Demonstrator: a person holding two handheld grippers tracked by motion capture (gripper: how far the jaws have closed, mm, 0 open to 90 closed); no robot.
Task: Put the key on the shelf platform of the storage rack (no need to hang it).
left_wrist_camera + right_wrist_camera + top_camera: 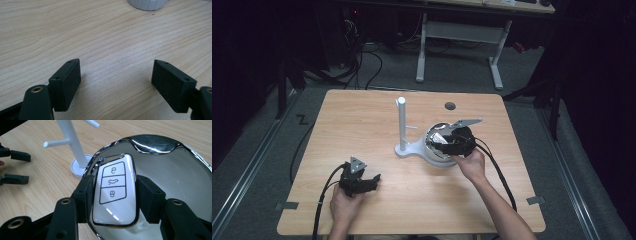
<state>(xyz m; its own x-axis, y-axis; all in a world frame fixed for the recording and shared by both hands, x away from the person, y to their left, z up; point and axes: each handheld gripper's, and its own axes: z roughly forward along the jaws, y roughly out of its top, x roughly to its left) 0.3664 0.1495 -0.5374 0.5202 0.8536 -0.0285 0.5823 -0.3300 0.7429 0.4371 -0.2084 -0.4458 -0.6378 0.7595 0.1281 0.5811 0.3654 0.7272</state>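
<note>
- The right gripper (113,192) is clasping a white car key fob (115,192) between its pads, holding it over the shiny chrome bowl (175,170).
- The left gripper (116,80) is resting released on the wooden table (100,37), jaws standing wide apart with bare wood between them.
- A white peg stand (72,142) is rising beyond the right gripper's fingers.

No words or numbers readable; the white car key (115,192) bears three button icons.
</note>
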